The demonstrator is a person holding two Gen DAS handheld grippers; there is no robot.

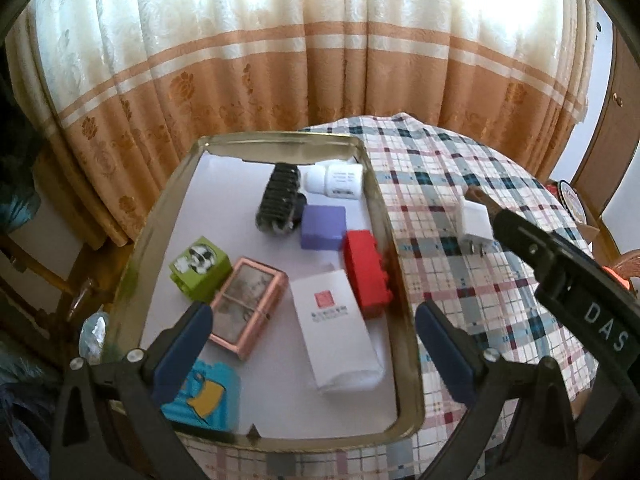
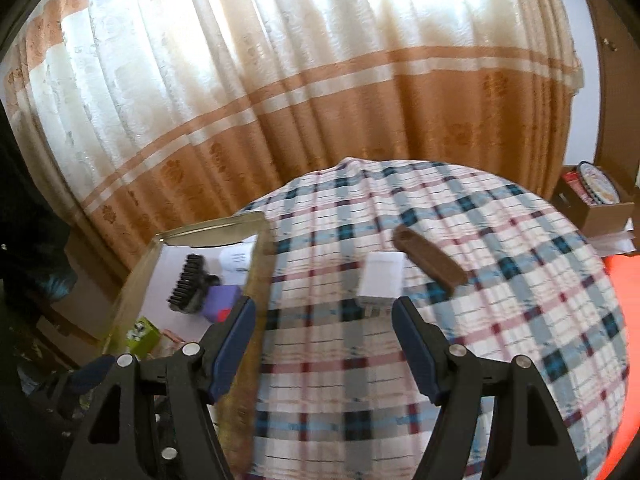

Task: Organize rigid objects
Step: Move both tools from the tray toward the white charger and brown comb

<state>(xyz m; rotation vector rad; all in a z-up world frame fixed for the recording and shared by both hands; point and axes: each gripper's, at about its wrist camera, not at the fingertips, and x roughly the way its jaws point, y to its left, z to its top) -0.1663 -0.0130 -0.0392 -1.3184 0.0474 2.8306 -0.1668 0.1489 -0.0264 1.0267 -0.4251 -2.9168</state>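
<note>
A gold-rimmed tray [image 1: 384, 216] on the plaid table holds a black brush [image 1: 280, 204], a white bottle [image 1: 340, 180], a purple block [image 1: 322, 226], a red brick [image 1: 366, 274], a white box [image 1: 336, 336], a pink tin [image 1: 246, 306], a green cube [image 1: 200, 270] and a blue block [image 1: 204, 398]. My left gripper [image 1: 312, 344] is open above the tray's near end. A white charger [image 2: 380, 276] and a brown bar [image 2: 430, 258] lie on the cloth outside the tray [image 2: 260, 256]. My right gripper [image 2: 324, 336] is open, just short of the charger.
The plaid cloth [image 2: 500, 320] covers a rounded table that drops off at the far edge before the curtain [image 1: 280, 60]. A cardboard box with a plate [image 2: 596, 200] stands at the right. The right tool's black body [image 1: 560, 264] crosses the left wrist view.
</note>
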